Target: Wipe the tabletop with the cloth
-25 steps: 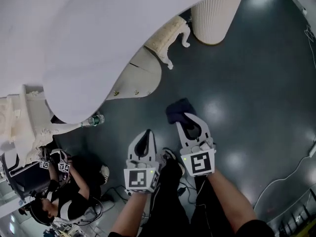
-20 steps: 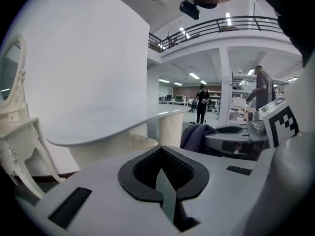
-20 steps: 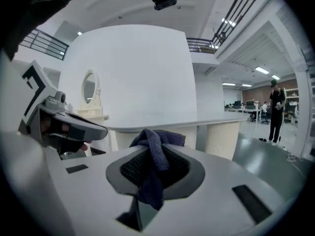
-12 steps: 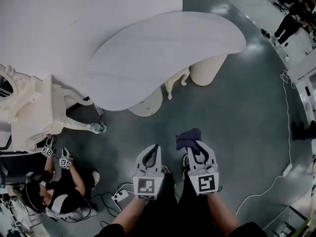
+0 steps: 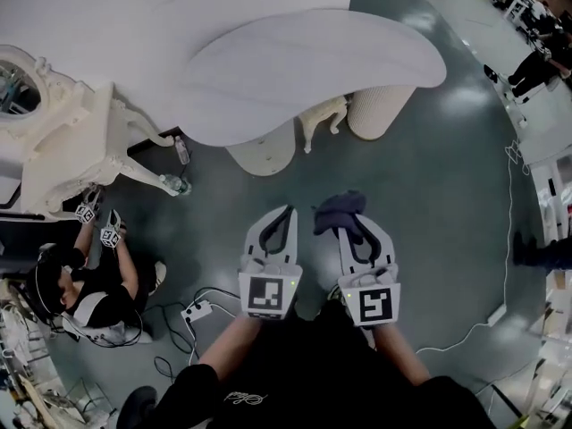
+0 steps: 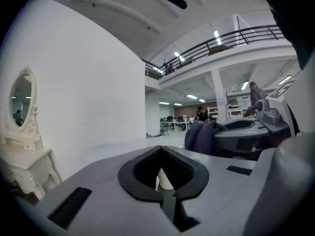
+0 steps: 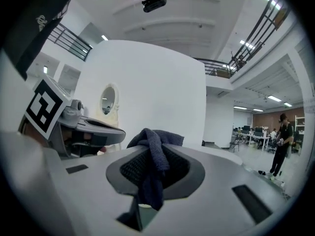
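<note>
The white curved tabletop [image 5: 304,70] lies ahead of both grippers in the head view, well away from them. My right gripper [image 5: 347,217] is shut on a dark blue cloth [image 5: 338,211], which bunches over its tips; the cloth [image 7: 153,156] hangs between the black pads in the right gripper view. Beside it, my left gripper [image 5: 286,213] is shut with nothing in it. Its pads [image 6: 147,168] meet in the left gripper view, where the cloth [image 6: 201,135] shows at the right. Both grippers hang over the dark floor, short of the table.
A white ornate vanity [image 5: 63,141] with an oval mirror [image 6: 20,96] stands at the left. A person [image 5: 89,289] sits on the floor below it, near a power strip [image 5: 194,311] and cables. A bottle [image 5: 181,150] stands by the table's pedestals [image 5: 375,110]. More people [image 5: 541,65] stand at the far right.
The head view has pulled back, so the whole tabletop now shows and lies farther ahead. Both grippers stay side by side, the right still shut on the cloth.
</note>
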`<state>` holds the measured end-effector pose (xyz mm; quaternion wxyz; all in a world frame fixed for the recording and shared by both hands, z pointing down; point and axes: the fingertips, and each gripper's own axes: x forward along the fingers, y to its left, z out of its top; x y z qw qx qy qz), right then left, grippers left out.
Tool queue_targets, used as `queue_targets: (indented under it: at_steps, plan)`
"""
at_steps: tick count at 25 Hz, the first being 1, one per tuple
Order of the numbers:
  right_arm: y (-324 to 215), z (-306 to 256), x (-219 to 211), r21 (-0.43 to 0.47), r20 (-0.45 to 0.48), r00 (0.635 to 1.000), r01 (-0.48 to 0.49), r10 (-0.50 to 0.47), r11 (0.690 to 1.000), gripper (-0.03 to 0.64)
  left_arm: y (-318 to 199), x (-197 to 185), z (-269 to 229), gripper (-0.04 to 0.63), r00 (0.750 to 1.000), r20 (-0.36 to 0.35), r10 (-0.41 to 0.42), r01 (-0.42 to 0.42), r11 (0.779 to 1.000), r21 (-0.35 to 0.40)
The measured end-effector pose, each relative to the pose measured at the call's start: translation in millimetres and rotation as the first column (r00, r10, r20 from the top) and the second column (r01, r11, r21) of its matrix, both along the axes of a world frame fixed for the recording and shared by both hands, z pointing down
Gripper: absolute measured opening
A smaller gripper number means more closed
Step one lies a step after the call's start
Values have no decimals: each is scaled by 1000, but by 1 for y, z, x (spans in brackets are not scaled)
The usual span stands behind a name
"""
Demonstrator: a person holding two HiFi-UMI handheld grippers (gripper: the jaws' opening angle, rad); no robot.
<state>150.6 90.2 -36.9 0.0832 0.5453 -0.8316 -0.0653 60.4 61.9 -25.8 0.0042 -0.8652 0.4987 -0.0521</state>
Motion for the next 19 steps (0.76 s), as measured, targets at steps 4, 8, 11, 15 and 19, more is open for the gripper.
queue_targets:
  at_steps: [4,8,11,15,19]
  plan:
    - [10,-16,15,33,19,1000,16,-16,999,52,15,19,-7,3,1000,-5,-18,18,1000,9]
    - [16,-23,26,45,33,999,16,-17,999,52,32,35,-6,3,998,61,16,-16,1000,-12]
    - [19,-28,31,52,26,1000,11,-12,999,52,38,41,-9,3,998,63,20,-19,1000,-11]
    - [26,-36,40,75,36,999,-2,-1,997,52,45,51,-7,3,996,82,43,-41,999,-19]
    - [35,-42,49,90,39,999,-28,24,996,52,49,59,-15,3,994,88,58,-58,998,5]
